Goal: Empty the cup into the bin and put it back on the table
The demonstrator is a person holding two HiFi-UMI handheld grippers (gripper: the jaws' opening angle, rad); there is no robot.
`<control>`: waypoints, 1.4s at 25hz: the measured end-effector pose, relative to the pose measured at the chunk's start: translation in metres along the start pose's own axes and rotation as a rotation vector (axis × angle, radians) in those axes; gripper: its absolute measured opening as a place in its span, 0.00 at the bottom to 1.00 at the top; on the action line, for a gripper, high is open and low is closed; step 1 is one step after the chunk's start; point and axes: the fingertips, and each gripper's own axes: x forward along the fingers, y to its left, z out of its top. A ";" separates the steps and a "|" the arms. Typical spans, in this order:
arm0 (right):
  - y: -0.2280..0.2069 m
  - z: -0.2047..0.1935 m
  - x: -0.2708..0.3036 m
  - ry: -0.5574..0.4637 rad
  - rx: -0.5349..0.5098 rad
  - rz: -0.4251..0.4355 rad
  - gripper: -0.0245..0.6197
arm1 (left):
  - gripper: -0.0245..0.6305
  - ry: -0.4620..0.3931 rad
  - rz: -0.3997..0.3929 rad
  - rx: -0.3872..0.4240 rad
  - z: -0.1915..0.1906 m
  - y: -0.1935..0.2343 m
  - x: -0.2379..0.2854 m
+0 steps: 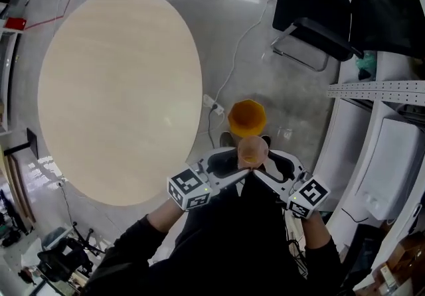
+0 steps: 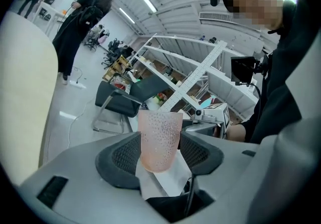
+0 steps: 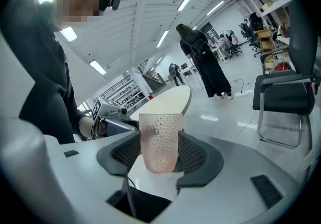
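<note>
A pink translucent dimpled cup [image 1: 253, 149] hangs upright over the floor, just on my side of the orange bin [image 1: 246, 117]. My left gripper [image 1: 243, 167] and right gripper [image 1: 260, 167] meet at the cup from either side. In the left gripper view the cup [image 2: 160, 139] sits between the black pads of the left gripper [image 2: 159, 150], touching both. The right gripper view shows the same grip, with the cup [image 3: 159, 142] between the pads of the right gripper [image 3: 160, 150]. What the cup holds cannot be made out.
The round pale wooden table [image 1: 119, 89] lies to the left. Black chairs [image 1: 312, 19] stand at the back right. A white cable and power strip [image 1: 214, 103] run over the floor between table and bin. White shelving [image 1: 375, 89] lines the right side.
</note>
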 end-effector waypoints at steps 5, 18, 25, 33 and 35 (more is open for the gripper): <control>-0.024 -0.023 -0.003 -0.003 0.098 0.032 0.41 | 0.42 0.018 0.028 -0.073 -0.019 0.013 0.021; -0.065 -0.098 -0.005 0.052 0.216 0.044 0.41 | 0.42 0.101 0.066 -0.192 -0.088 0.040 0.061; -0.080 -0.129 0.002 0.087 0.254 0.054 0.41 | 0.42 0.112 0.080 -0.252 -0.118 0.056 0.071; -0.102 -0.165 0.014 0.123 0.265 0.075 0.41 | 0.42 0.125 0.085 -0.296 -0.152 0.082 0.085; -0.110 -0.176 0.017 0.136 0.257 0.079 0.41 | 0.42 0.132 0.089 -0.289 -0.162 0.090 0.091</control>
